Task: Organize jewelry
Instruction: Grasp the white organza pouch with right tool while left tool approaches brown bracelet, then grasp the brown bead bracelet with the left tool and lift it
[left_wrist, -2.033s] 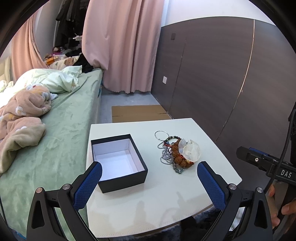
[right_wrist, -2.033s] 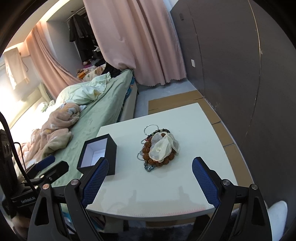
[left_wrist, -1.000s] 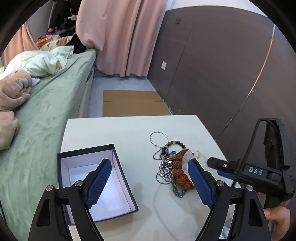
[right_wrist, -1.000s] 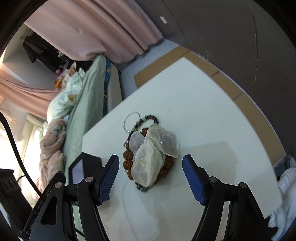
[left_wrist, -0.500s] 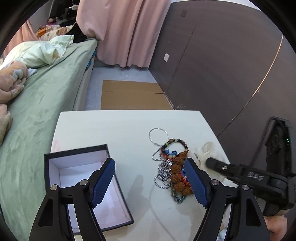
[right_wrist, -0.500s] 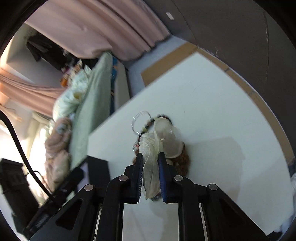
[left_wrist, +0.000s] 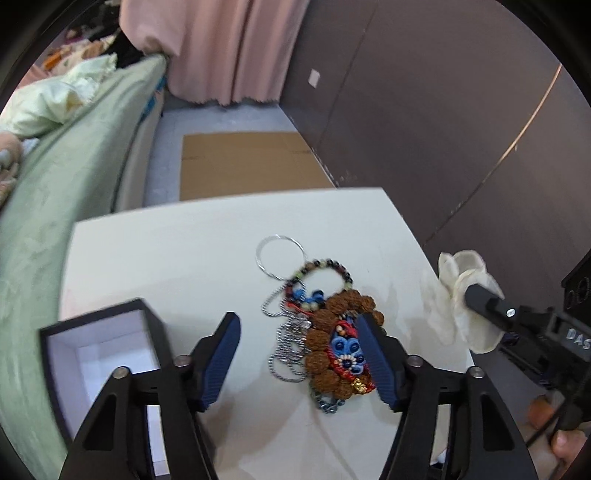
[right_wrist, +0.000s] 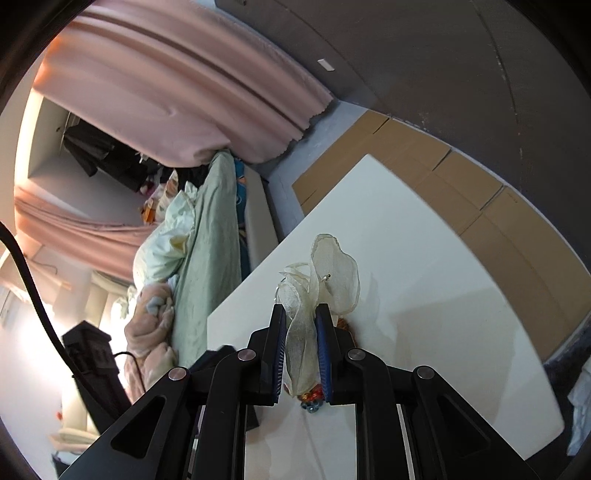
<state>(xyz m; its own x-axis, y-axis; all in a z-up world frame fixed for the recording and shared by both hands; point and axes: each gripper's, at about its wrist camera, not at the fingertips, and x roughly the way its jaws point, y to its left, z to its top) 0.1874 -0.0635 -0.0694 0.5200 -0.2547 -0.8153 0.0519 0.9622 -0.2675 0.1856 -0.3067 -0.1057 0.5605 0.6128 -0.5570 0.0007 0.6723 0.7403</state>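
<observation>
At the far left of the left wrist view we see the green bed (left_wrist: 66, 206), and on the white table (left_wrist: 177, 251) beside it the black jewelry box (left_wrist: 99, 347), open, white inside, empty as far as we can see. Next comes our left gripper (left_wrist: 301, 358), its jaws closing over the jewelry pile (left_wrist: 325, 332); the blue pads flank the heap without touching it. In that pile we make out a silver ring (left_wrist: 280, 256), a dark beaded bracelet (left_wrist: 325, 271), a silver chain (left_wrist: 288, 350) and a bracelet of large brown beads (left_wrist: 332, 332). Further right, clear of the table surface, our right gripper (right_wrist: 301, 347) is clamped narrowly on a sheer cream fabric flower (right_wrist: 328, 284), lifted off the pile. A hand (left_wrist: 554, 428) shows at the right edge.
</observation>
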